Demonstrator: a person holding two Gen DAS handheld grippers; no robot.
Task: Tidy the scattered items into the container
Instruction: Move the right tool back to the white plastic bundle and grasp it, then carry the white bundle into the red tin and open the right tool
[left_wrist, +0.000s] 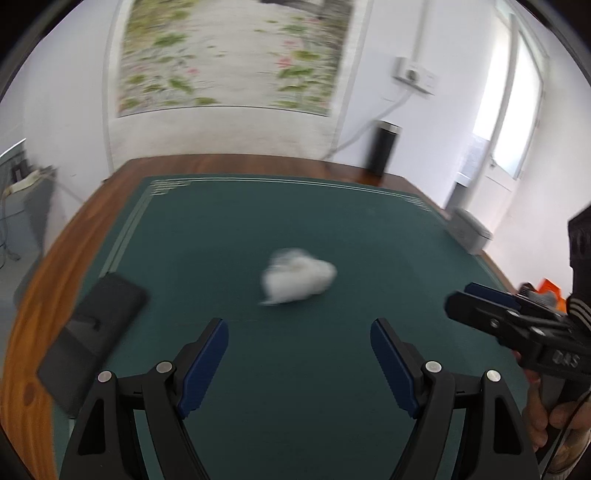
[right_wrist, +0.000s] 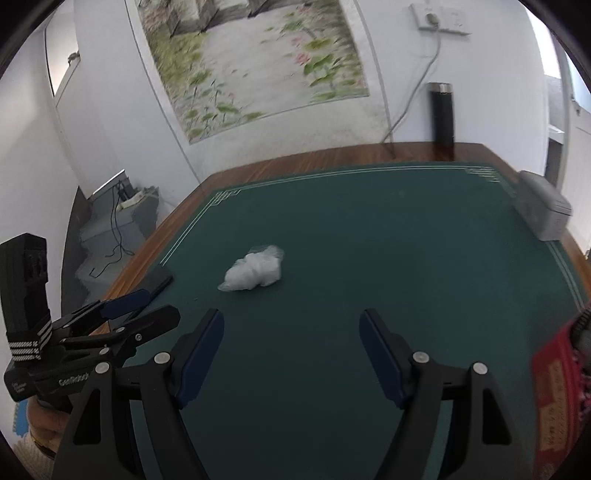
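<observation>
Crumpled white wad (left_wrist: 298, 275), perhaps plastic, ahead of open left hand-held gripper (left_wrist: 299, 334)

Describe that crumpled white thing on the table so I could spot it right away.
Start with the green mat covering the wooden table. Near its middle, ahead of both open grippers, lies a crumpled white plastic bag. It is the only pale, soft, wrinkled thing on the mat; the flat black slab at the mat's left edge and the grey box at its right edge are both dark or hard-edged.
</observation>
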